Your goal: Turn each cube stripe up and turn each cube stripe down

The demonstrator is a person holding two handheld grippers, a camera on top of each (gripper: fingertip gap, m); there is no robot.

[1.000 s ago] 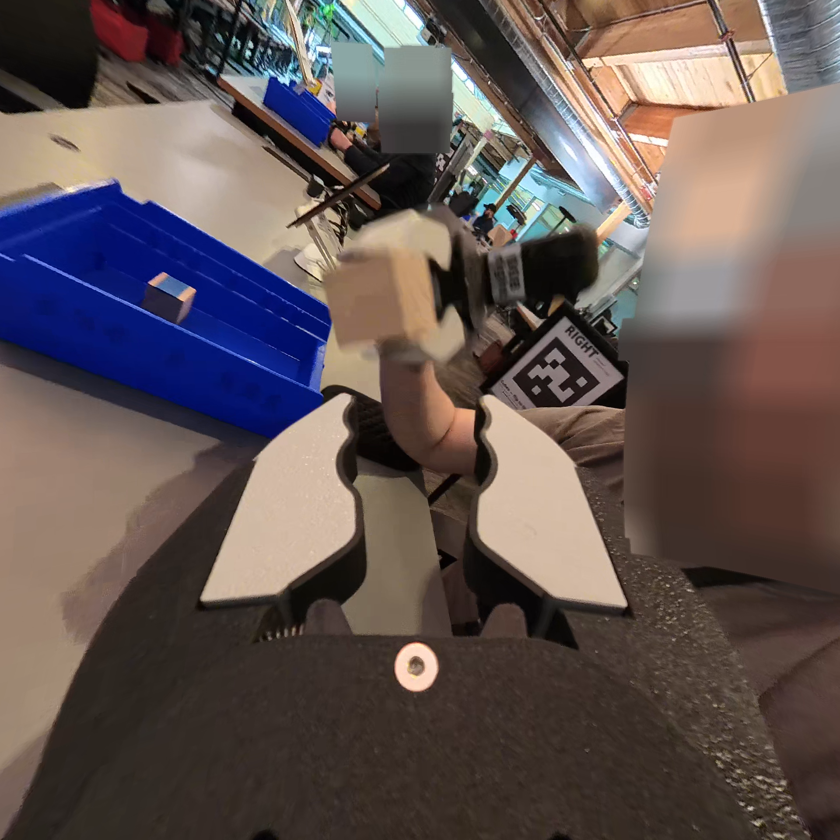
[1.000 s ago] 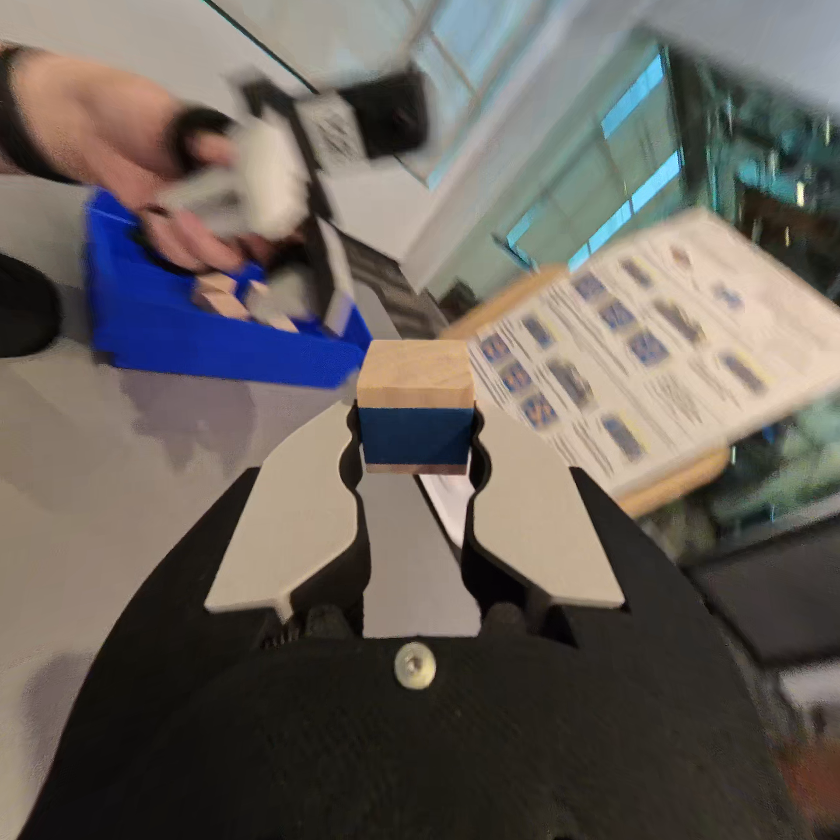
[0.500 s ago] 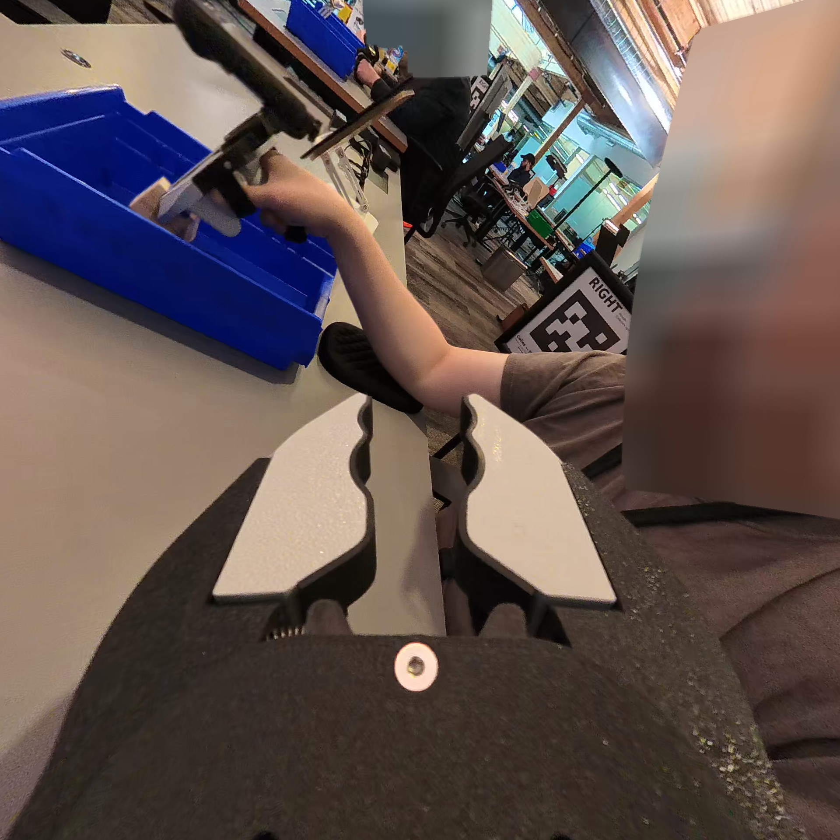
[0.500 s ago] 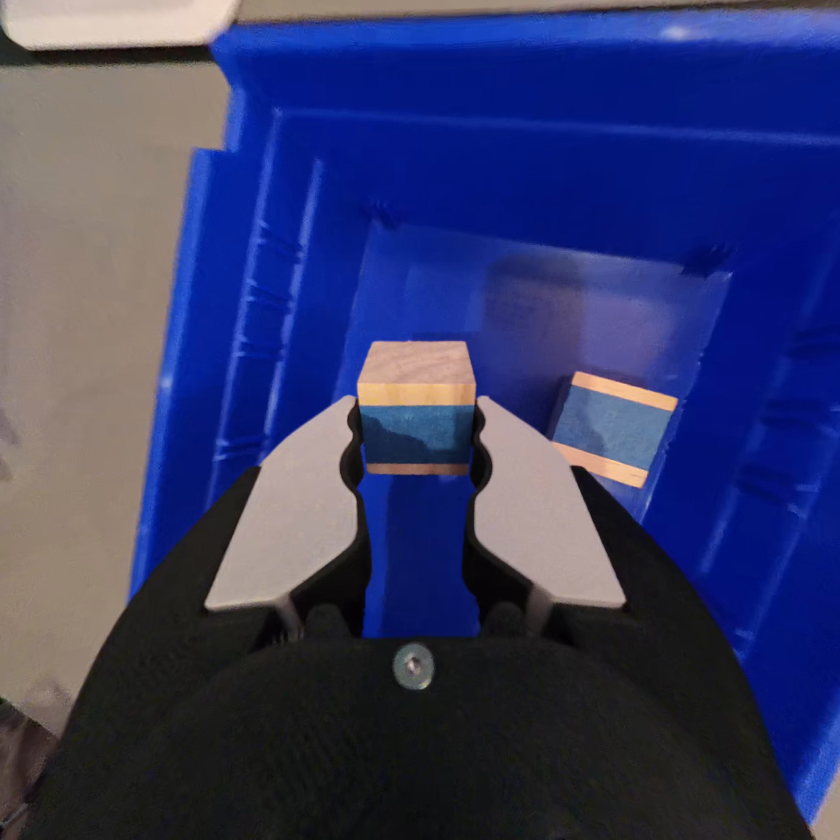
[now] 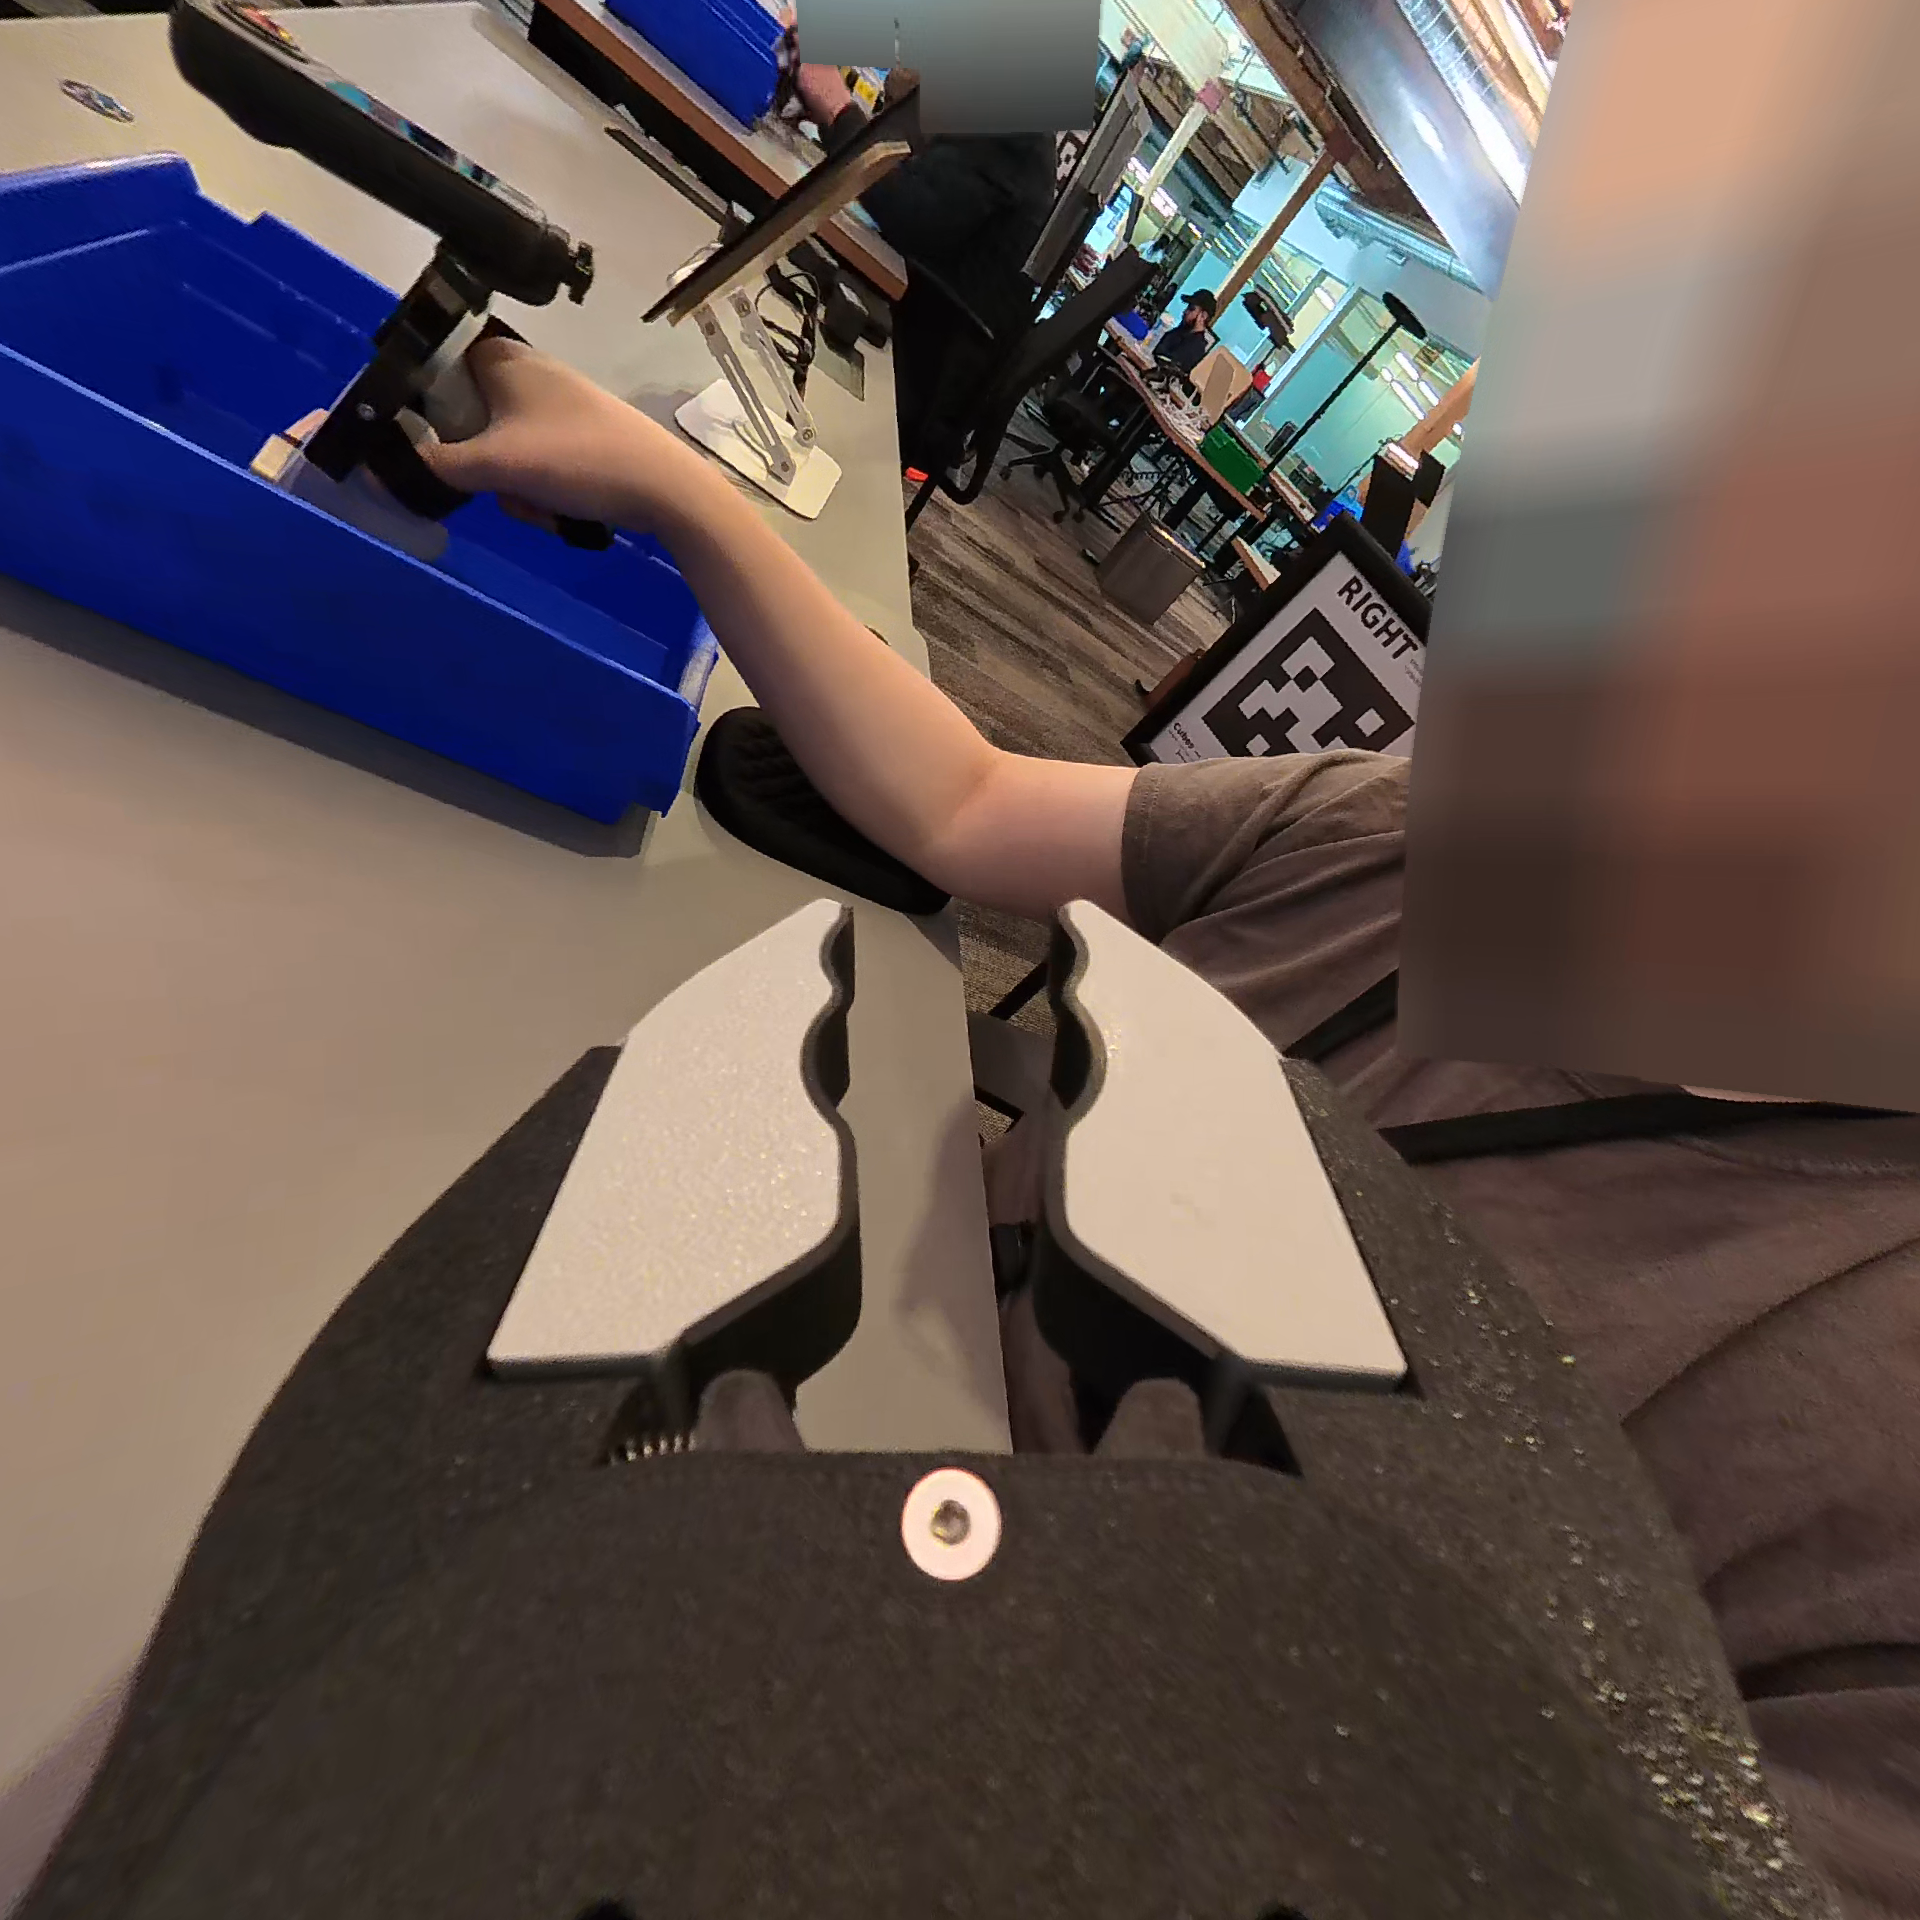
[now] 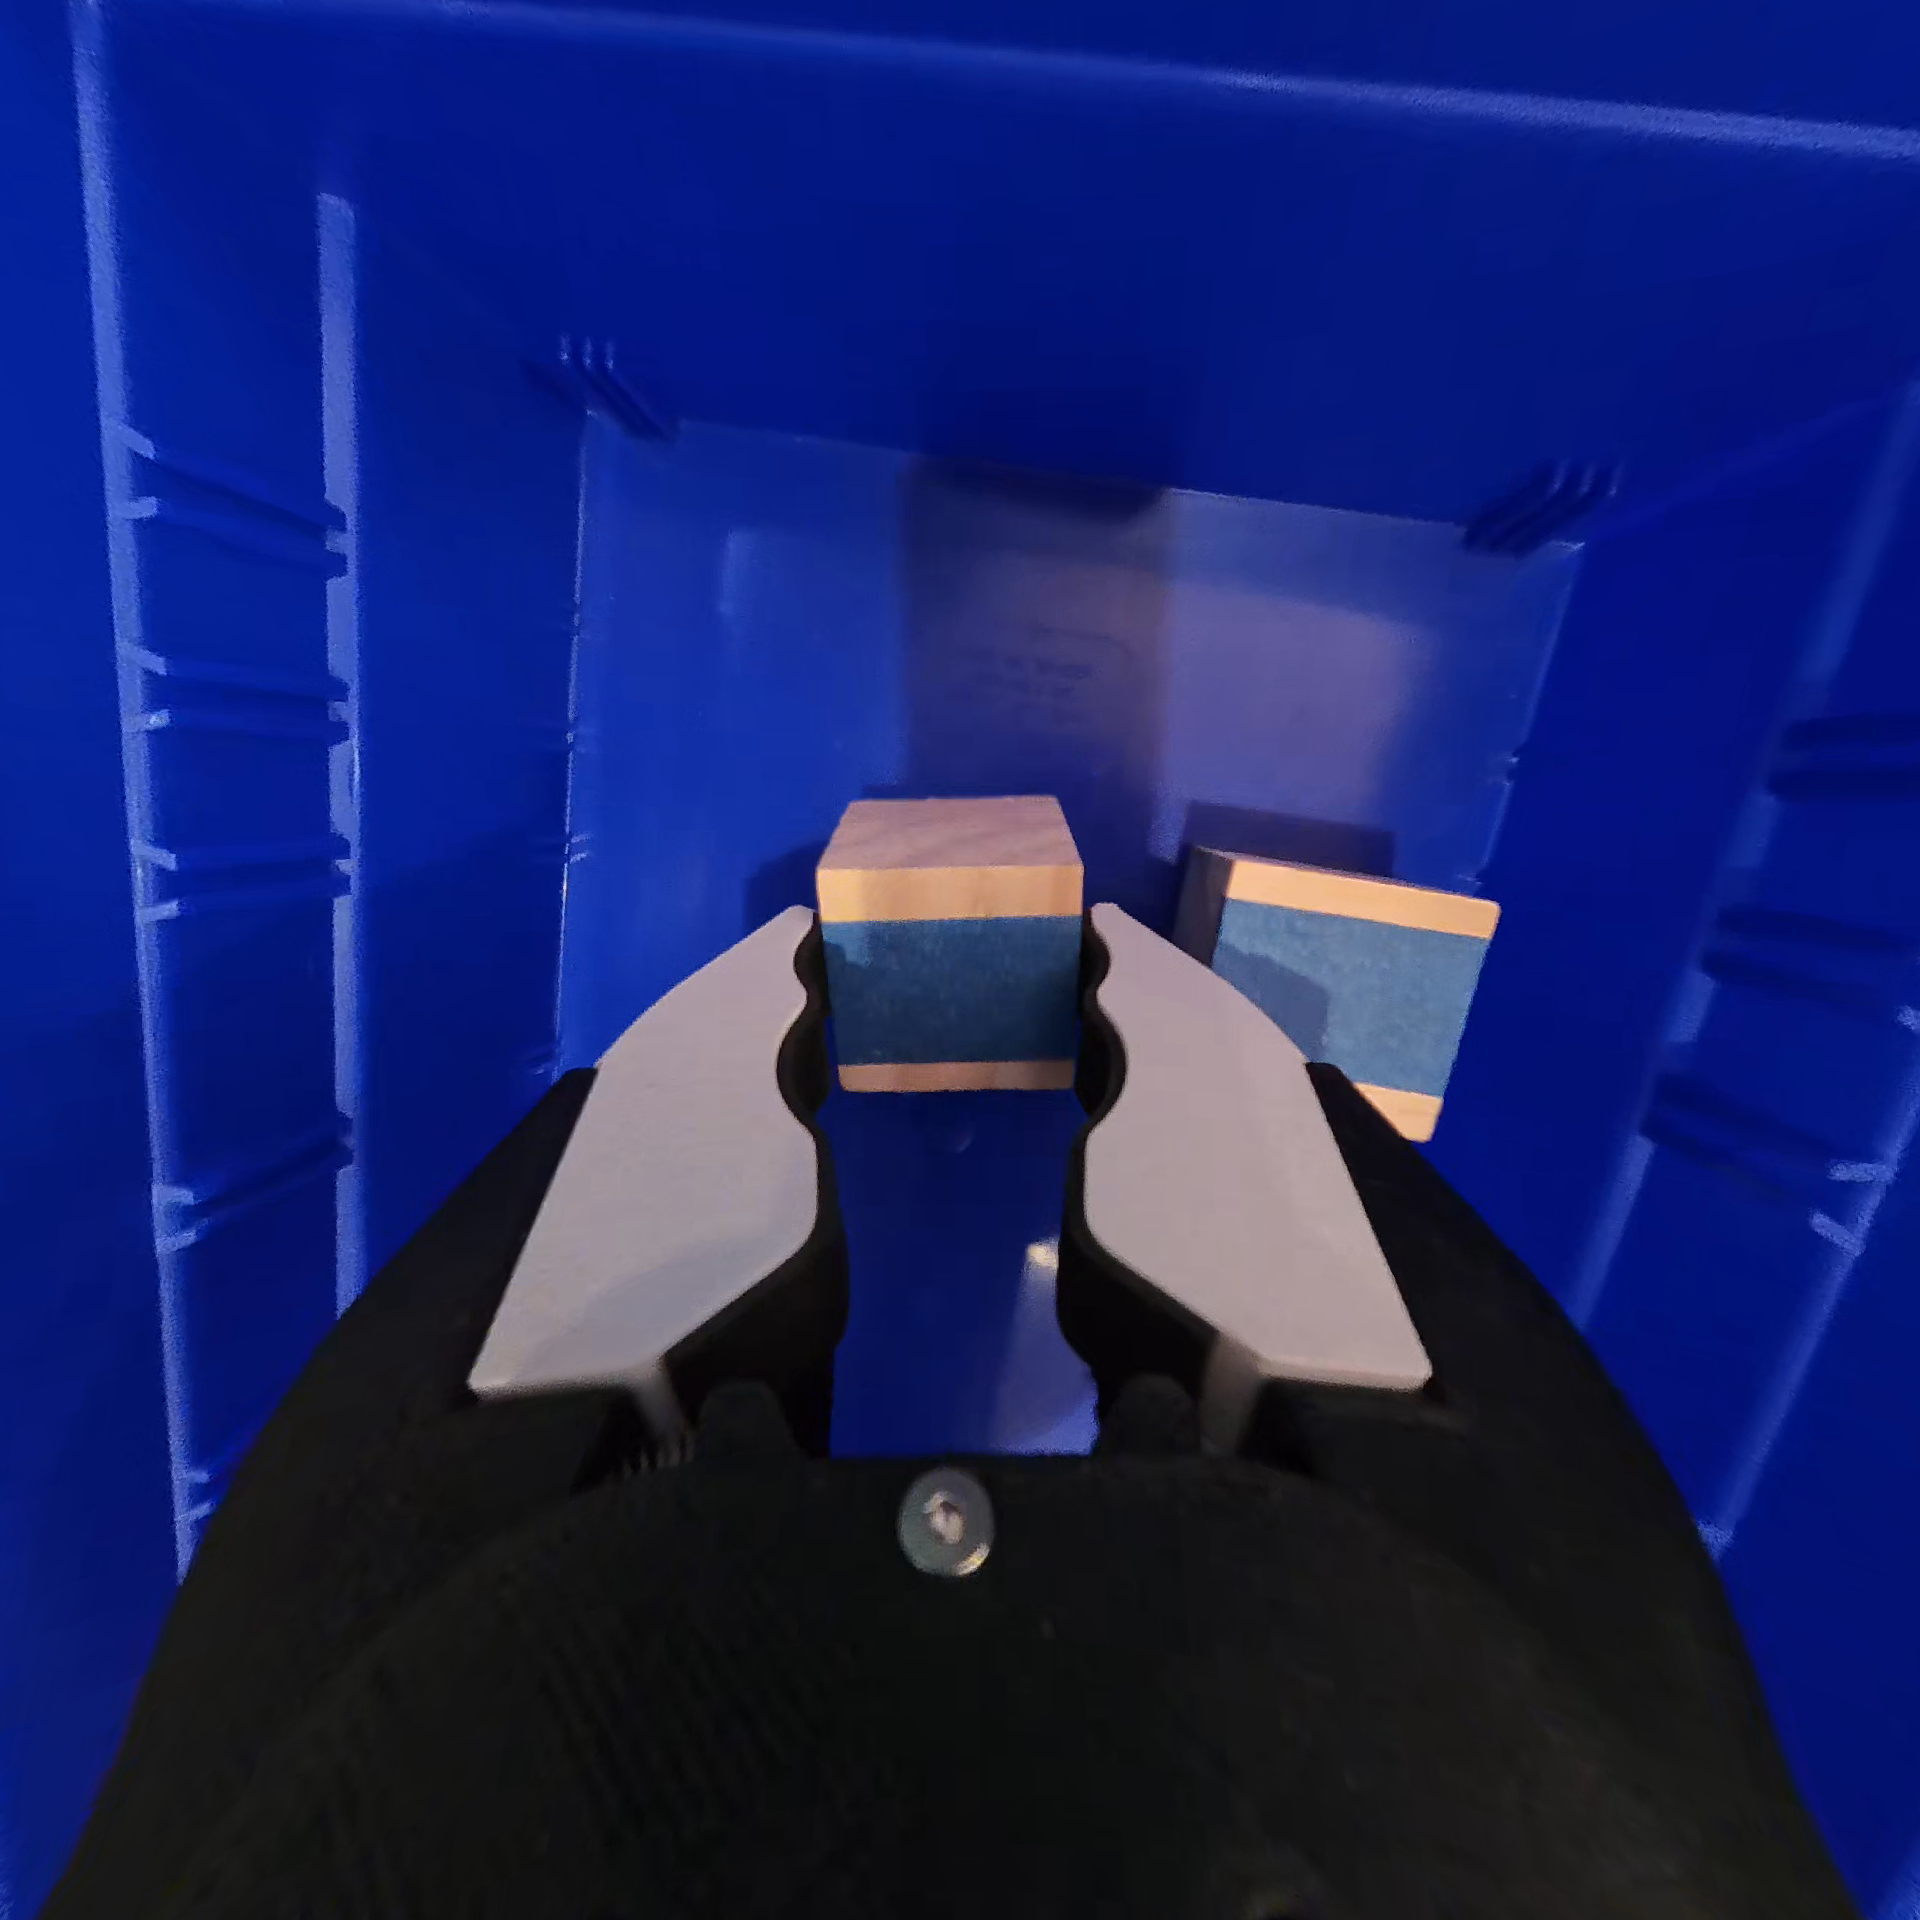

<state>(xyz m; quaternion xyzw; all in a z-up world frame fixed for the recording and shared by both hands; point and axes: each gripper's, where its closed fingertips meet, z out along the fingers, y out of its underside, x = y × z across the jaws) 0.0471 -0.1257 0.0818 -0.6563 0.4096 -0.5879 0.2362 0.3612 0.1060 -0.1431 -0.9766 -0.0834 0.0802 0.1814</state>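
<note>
The right tongs (image 6: 951, 935) pinch 1 wooden cube with a blue stripe (image 6: 948, 951) inside the blue plastic bin (image 6: 249, 727). Another striped wooden cube (image 6: 1345, 987) sits just right. The left tongs (image 5: 951, 925) are apart, holding nothing, over the grey worktop (image 5: 260, 987).

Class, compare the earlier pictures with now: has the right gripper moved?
Yes. The right gripper, with its cube, has gone down into the blue bin, close to the other cube.
</note>
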